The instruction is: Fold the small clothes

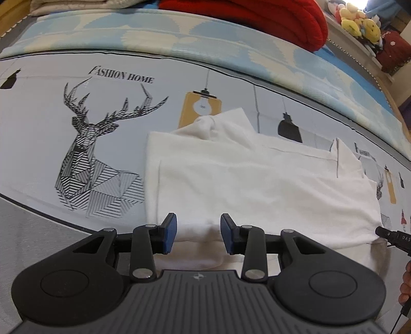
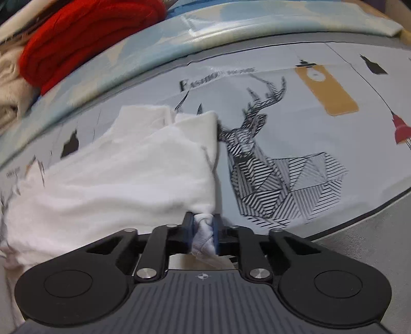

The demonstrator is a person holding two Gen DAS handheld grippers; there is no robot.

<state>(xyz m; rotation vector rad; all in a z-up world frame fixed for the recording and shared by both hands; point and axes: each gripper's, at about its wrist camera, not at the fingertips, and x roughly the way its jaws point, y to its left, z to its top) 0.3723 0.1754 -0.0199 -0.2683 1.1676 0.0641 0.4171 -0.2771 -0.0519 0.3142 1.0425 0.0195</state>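
A white garment (image 1: 257,185) lies partly folded on a bed sheet (image 1: 38,144) printed with a deer and lamps. My left gripper (image 1: 199,232) hovers over the garment's near edge, its blue pads apart with only flat cloth below them. In the right wrist view the same white garment (image 2: 115,185) spreads to the left, and my right gripper (image 2: 203,232) is shut on a bunched corner of it at its near right edge. A dark part of the right gripper (image 1: 390,235) shows at the garment's right corner in the left wrist view.
A red knitted item (image 1: 269,18) and beige folded cloth (image 1: 66,6) lie at the back of the bed. Plush toys (image 1: 359,20) sit on a shelf at the far right. A light blue patterned blanket (image 1: 231,48) runs across behind the garment. A grey band (image 2: 372,231) borders the sheet.
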